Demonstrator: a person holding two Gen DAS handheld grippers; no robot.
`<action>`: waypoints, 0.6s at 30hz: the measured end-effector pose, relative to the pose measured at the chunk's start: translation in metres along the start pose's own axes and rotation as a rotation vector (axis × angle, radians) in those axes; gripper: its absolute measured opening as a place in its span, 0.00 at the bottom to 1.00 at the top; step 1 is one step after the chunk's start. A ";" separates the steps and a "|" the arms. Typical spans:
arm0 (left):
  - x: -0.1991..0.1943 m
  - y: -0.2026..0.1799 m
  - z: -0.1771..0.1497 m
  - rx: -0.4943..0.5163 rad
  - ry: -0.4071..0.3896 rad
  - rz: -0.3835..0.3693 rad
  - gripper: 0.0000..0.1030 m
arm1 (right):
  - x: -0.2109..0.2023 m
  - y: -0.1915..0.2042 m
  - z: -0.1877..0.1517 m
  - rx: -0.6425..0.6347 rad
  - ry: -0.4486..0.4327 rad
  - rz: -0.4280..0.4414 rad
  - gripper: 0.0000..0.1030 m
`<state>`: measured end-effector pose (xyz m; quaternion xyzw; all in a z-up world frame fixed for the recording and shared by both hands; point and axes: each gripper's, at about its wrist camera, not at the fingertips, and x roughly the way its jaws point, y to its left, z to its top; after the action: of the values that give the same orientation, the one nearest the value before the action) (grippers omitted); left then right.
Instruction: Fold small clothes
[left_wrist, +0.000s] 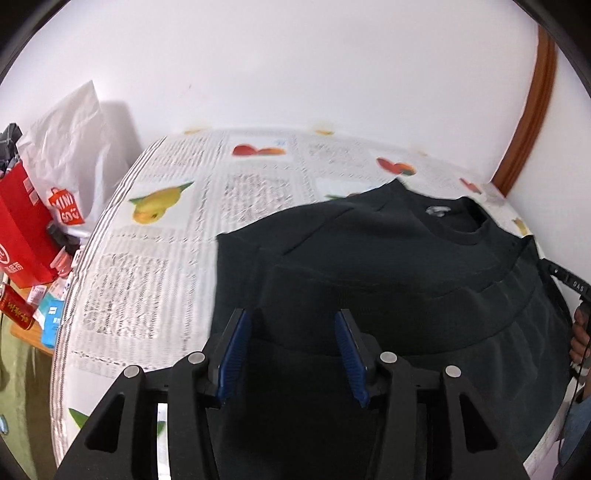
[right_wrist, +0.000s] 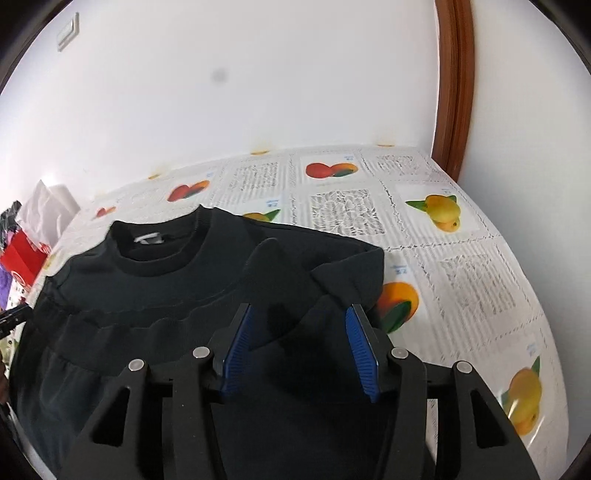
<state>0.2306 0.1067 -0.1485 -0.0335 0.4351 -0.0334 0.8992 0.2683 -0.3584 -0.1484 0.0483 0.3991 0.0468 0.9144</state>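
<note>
A black sweater (left_wrist: 369, 251) lies folded on a table covered with a fruit-print cloth (left_wrist: 166, 240), its round collar (left_wrist: 454, 225) toward the far wall. My left gripper (left_wrist: 291, 314) stands open over the sweater's near left part, blue pads apart, nothing pinched. In the right wrist view the same sweater (right_wrist: 155, 288) shows a white neck label (right_wrist: 149, 238) and a doubled-over right side with a raised fold. My right gripper (right_wrist: 300, 307) is open above that side, its pads clear of the cloth. Part of the right gripper (left_wrist: 565, 280) and a hand (left_wrist: 580, 332) show at the left wrist view's right edge.
Off the table's left edge stand a white shopping bag (left_wrist: 70, 155), a red carton (left_wrist: 22, 229) and small boxes. A brown door frame (right_wrist: 454, 92) rises at the table's far right corner. The white wall runs behind. Patterned tablecloth (right_wrist: 461, 266) lies bare to the sweater's right.
</note>
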 end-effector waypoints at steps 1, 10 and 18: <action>0.003 0.002 0.000 0.002 0.007 0.006 0.45 | 0.006 -0.002 0.002 -0.005 0.019 -0.012 0.49; 0.010 -0.006 -0.007 0.053 0.018 0.031 0.17 | 0.022 0.003 0.003 -0.043 0.048 -0.005 0.29; -0.035 -0.014 0.008 0.041 -0.127 0.026 0.11 | -0.019 0.006 0.003 -0.063 -0.046 0.053 0.17</action>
<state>0.2142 0.0957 -0.1149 -0.0115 0.3770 -0.0284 0.9257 0.2580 -0.3553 -0.1318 0.0309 0.3747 0.0825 0.9229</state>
